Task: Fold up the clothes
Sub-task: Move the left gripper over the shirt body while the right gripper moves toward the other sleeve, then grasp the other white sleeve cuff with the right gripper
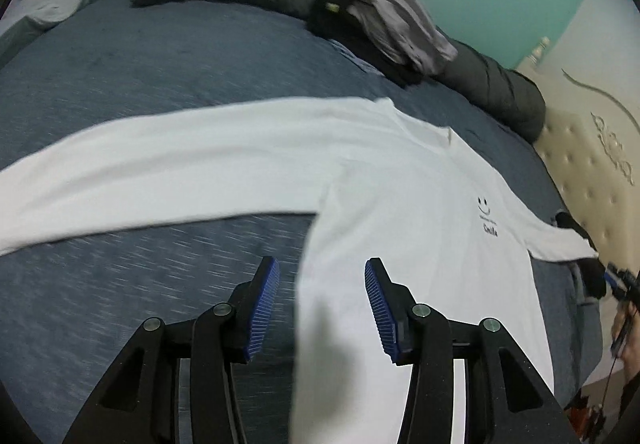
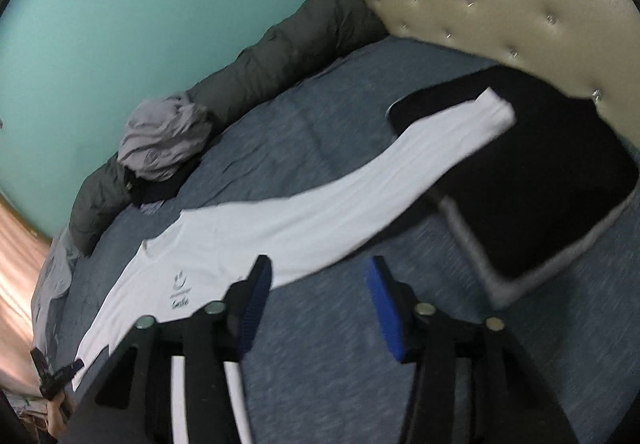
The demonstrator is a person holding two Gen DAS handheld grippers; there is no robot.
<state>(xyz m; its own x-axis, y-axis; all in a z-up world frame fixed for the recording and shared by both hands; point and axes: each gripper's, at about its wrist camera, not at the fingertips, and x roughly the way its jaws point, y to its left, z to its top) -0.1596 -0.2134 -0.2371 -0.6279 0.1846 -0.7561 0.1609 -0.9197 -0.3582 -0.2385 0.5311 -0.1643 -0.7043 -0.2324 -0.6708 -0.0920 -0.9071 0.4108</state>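
White long-sleeved shirt spread flat on blue bedspread, below left gripper and right gripper; both half-open, empty.

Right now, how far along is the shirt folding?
Done: the white shirt lies spread flat on the bed, both sleeves out, one over a black pillow. In hand: nothing; the left tool and right tool are open and empty. Left: every fold, plus the grey pile.
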